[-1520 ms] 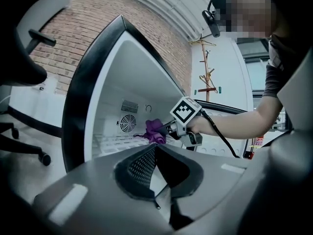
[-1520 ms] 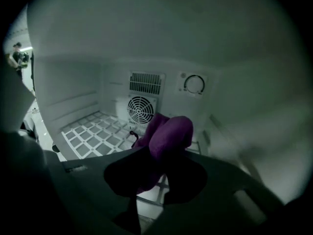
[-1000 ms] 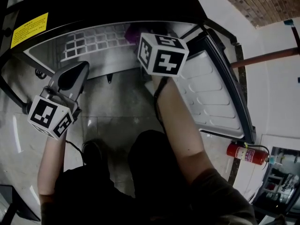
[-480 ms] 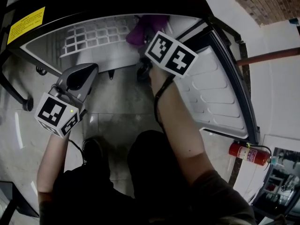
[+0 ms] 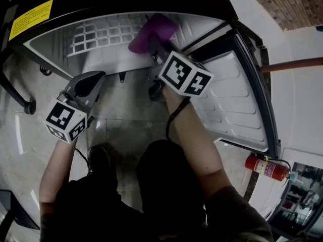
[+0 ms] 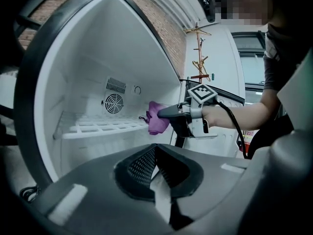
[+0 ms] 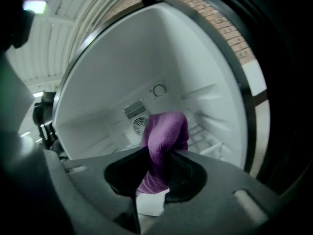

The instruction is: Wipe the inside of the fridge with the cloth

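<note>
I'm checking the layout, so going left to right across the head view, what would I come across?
In order: yellow label → left gripper → purple cloth → fire extinguisher.

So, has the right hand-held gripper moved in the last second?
Yes. The right hand-held gripper: in the head view its marker cube has swung down and right, away from the wire shelf's right end; the purple cloth it clamps stays there.

The fridge [image 5: 113, 59] is seen steeply from above by the head view, faced from further back outside by the left gripper view, and from close at its mouth by the right. Its wire shelf [image 5: 101, 34] and the cloth [image 5: 151, 32] are shared by all.
</note>
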Available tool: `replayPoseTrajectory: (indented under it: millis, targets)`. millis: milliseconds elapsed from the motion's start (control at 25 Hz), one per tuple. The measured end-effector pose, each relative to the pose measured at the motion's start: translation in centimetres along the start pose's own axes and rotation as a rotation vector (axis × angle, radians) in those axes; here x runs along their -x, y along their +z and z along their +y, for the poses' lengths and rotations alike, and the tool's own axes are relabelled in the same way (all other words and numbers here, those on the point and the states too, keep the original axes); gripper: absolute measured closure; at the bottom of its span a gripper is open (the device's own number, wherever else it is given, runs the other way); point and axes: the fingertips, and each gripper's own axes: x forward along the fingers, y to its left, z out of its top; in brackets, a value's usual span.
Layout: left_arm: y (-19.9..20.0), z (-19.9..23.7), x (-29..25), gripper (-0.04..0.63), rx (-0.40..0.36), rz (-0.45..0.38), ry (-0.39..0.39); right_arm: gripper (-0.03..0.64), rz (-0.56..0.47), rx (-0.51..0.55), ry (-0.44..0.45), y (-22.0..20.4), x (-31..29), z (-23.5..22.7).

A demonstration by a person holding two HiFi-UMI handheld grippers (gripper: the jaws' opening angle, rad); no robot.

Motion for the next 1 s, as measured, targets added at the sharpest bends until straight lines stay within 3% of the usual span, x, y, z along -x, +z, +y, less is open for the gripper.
replayPoseTrajectory:
  millis: [200, 320, 440, 640, 880, 1000]
  targets:
    - [-2.6, 0.9, 0.9, 0.578, 0.024, 0.037, 0.024, 0.538, 0.108, 0.177, 0.244, -5.7, 0.1, 5.4]
    - [-4.2, 1.9, 1.8, 0.578, 0.044, 0.062, 0.055, 0.538, 0.279, 0.228, 0.35, -12.3, 0.1, 6.8]
    - [-5.6, 3.0, 2.8, 0.578, 0.062, 0.078, 0.088, 0.538, 0.429, 0.265, 0.397, -18.3, -1.3, 6.9]
    - [-6.5, 4.4, 4.0, 0.578, 0.073, 0.07, 0.117, 0.538, 0.358, 0.175, 0.436, -18.8, -7.0, 8.6]
    - [-6.7, 5.2, 4.6, 0.578, 0.094, 0.055, 0.133, 0.537, 0.297, 0.255, 0.661, -17.6, -10.2, 15.5]
    - [-6.4, 5.6, 4.7, 0.578, 0.106, 0.043, 0.139, 0.537, 0.29, 0.298, 0.674, -17.9, -11.1, 16.7]
